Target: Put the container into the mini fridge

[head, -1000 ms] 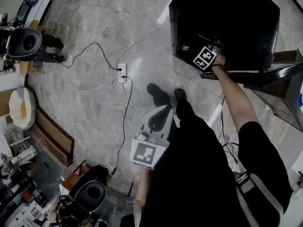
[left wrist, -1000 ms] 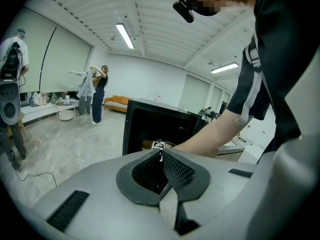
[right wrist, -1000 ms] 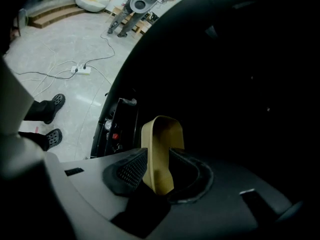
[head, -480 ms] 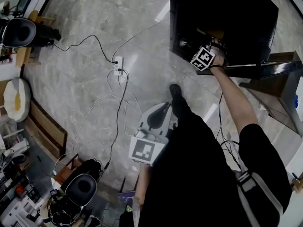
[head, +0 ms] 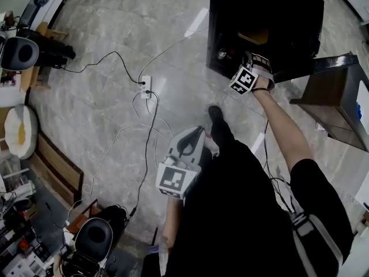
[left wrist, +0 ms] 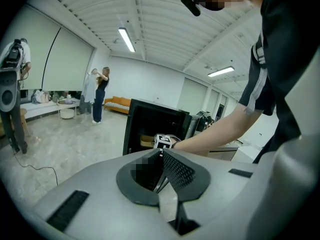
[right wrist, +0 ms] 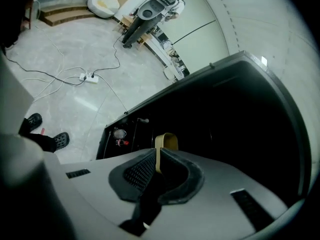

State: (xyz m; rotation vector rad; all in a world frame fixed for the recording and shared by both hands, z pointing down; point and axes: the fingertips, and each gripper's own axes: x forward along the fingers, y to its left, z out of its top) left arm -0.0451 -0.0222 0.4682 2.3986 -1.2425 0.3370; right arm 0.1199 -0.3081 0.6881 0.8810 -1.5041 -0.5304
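- Withdrawal: back your right claw [right wrist: 156, 159] straight away from the fridge [head: 277, 16]; its jaws have just been closing, nearly together, empty.
- Don't nudge the container [right wrist: 166, 140]; your left claw [left wrist: 161, 154] is closed, empty.

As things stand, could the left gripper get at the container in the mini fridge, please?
Probably not: the left gripper hangs by the person's legs, well short of the mini fridge, and the right gripper fronts the container inside.

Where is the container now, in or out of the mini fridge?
In: the tan container sits inside the open mini fridge, within its dark interior.
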